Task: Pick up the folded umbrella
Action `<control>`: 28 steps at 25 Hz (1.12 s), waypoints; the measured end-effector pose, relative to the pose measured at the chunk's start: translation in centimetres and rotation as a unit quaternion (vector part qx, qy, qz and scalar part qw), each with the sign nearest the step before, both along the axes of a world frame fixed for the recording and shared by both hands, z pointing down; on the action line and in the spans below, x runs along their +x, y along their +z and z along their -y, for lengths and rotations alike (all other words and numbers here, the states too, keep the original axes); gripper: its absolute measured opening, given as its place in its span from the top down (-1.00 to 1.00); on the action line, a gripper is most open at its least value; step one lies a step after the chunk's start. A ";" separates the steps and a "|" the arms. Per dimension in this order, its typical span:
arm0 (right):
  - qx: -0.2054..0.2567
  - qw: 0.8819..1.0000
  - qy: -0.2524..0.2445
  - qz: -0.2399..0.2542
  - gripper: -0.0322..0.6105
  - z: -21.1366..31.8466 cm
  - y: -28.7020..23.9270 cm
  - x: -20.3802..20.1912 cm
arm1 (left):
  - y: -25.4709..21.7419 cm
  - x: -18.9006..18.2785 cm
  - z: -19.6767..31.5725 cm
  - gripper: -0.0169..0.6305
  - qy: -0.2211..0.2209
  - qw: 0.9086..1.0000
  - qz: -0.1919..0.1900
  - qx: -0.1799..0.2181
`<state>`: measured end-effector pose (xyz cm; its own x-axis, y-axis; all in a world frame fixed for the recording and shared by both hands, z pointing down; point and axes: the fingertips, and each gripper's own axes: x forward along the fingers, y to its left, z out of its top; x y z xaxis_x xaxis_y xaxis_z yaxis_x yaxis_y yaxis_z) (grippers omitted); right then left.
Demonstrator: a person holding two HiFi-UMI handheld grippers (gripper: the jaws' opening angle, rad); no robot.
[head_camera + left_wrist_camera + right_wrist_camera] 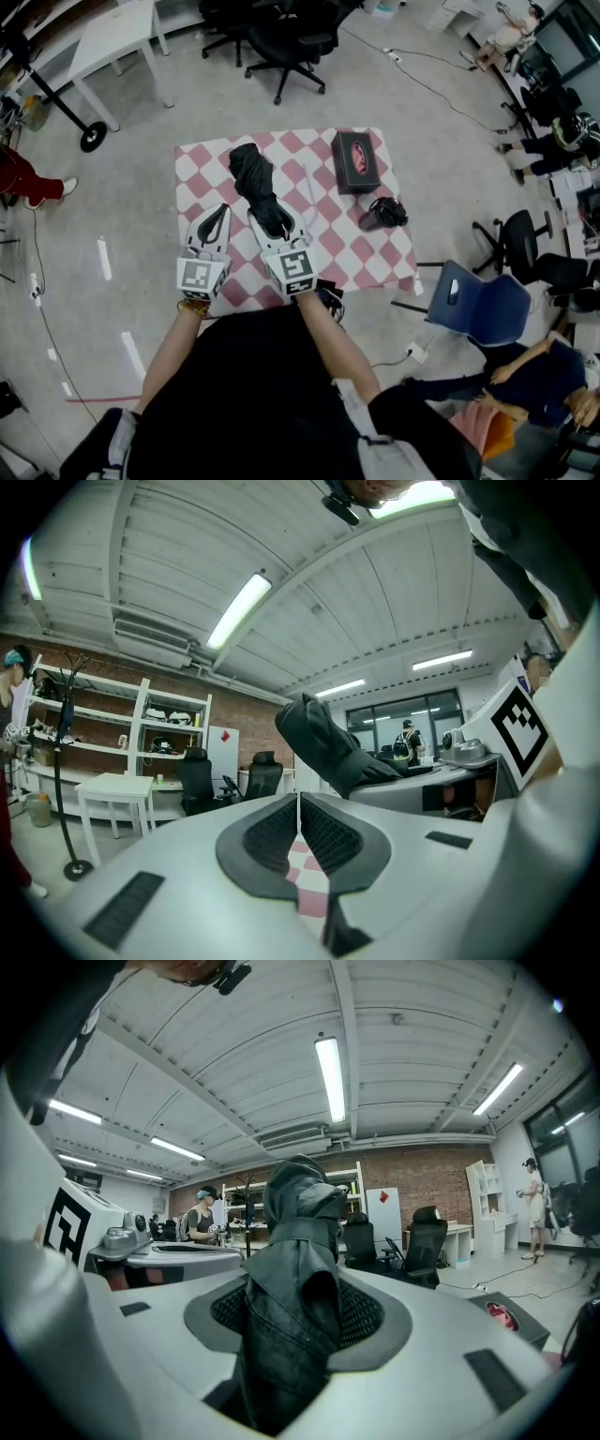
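Grasp step: right gripper [298, 1309] clamped on folded umbrella [253, 178] mid-frame, left gripper [300, 834] closed and empty; next probably needs a steady lift off checkered cloth [366, 253].

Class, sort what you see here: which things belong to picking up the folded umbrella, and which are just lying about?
In the job:
umbrella
right gripper, closed on it

Lying about:
black box
small black bundle beside the box
left gripper, shut and empty
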<state>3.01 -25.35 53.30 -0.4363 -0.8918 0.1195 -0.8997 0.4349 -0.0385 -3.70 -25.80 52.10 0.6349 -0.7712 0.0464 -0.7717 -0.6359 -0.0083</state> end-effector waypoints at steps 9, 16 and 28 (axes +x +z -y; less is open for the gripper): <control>-0.004 1.000 -0.007 0.000 0.24 0.1 0.3 -0.7 | 0.5 -0.3 0.1 0.90 -0.003 1.000 -0.004 -0.004; -0.011 1.000 -0.013 -0.007 0.25 0.0 0.5 -0.9 | 0.7 -0.4 0.1 0.90 -0.004 1.000 -0.003 -0.007; -0.016 0.999 -0.019 -0.021 0.25 0.0 1.2 -1.2 | 1.1 -0.4 0.1 0.90 -0.004 1.000 0.000 -0.011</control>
<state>1.80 -25.36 54.45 -0.4630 -0.8705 0.1669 -0.8840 0.4673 -0.0152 -4.14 -25.88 53.23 0.6281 -0.7755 0.0641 -0.7772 -0.6292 0.0049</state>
